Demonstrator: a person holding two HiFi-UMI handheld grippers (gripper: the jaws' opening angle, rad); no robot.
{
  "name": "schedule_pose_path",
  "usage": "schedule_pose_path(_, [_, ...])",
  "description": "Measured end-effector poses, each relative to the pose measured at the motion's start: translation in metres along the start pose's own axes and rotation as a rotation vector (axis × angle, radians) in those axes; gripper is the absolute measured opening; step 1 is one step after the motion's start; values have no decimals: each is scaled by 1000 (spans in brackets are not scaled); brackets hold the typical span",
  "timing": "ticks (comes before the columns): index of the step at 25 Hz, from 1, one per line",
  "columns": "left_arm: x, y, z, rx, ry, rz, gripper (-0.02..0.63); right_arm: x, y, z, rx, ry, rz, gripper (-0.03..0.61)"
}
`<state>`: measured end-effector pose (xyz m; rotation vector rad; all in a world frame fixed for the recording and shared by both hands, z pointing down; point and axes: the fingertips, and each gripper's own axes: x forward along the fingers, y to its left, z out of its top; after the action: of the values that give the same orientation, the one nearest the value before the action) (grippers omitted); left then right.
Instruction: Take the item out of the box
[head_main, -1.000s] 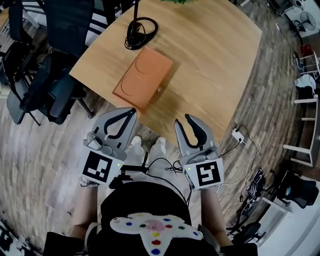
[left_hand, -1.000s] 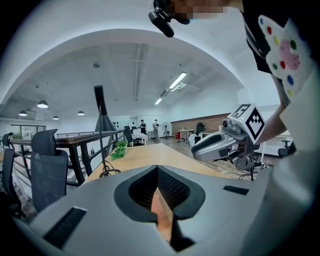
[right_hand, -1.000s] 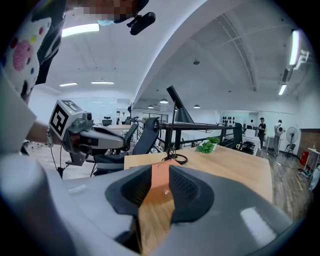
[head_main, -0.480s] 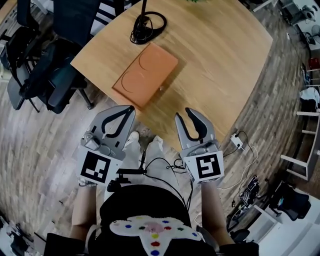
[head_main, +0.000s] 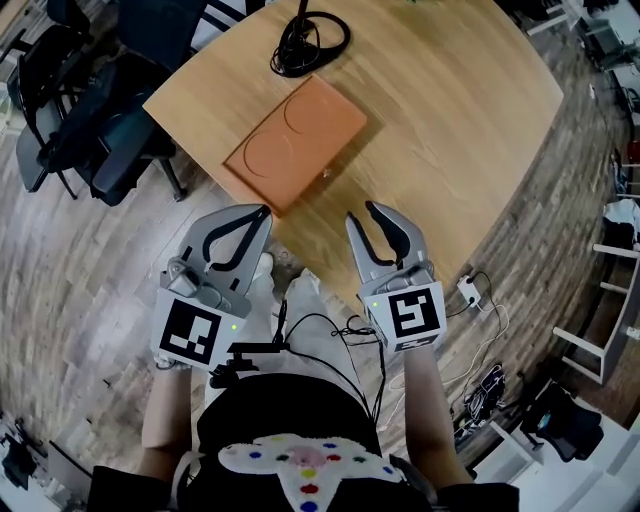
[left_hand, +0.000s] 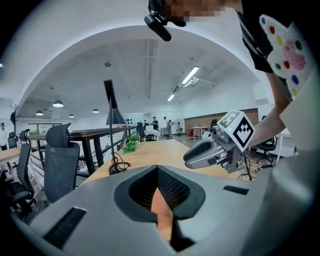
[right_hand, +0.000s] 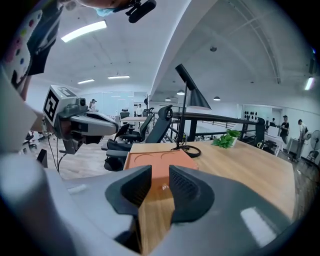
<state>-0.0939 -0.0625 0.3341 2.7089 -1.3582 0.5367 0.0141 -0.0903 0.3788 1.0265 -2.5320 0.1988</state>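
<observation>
At the bottom of the head view stands the person (head_main: 300, 455), in a dark top with a patch of coloured dots, holding both tools out over the wooden floor (head_main: 90, 290) short of the table edge. At lower left, the left gripper (head_main: 263, 211) is clenched: in its own view the two jaws meet at their tips with nothing caught in them, and only a strip of orange shows through the opening behind them. At lower right, the right gripper (head_main: 360, 213) is released; its view shows the padded jaws standing apart with nothing between them, aimed at the box across bare tabletop. Each tool carries its marker cube (head_main: 192, 335) nearest the body.

Just beyond both sets of tips begins the light wooden table (head_main: 450, 120). Near its closest corner, left of the frame's centre, lies the flat orange box (head_main: 297, 142), set at an angle, two circles marked on its top and a small shiny fitting on its near edge. Neither tool touches it.

Farther up, at the top centre, a coiled black cable (head_main: 310, 40) rings the foot of a lamp (right_hand: 192, 97). Behind it a small green plant (right_hand: 226, 139) stands on the table. Dark office chairs (head_main: 90, 130) crowd the upper left.
</observation>
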Motion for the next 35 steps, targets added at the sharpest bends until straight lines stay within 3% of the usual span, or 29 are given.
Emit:
schedule_pose_path(11, [10,-3,-16,-27,37,51,0,27,-7,-29,-26,42,109,118])
schedule_pose_path(35, [20,-3,-47,-81,94,133,0,92,-13,-77,-86,169,209,129])
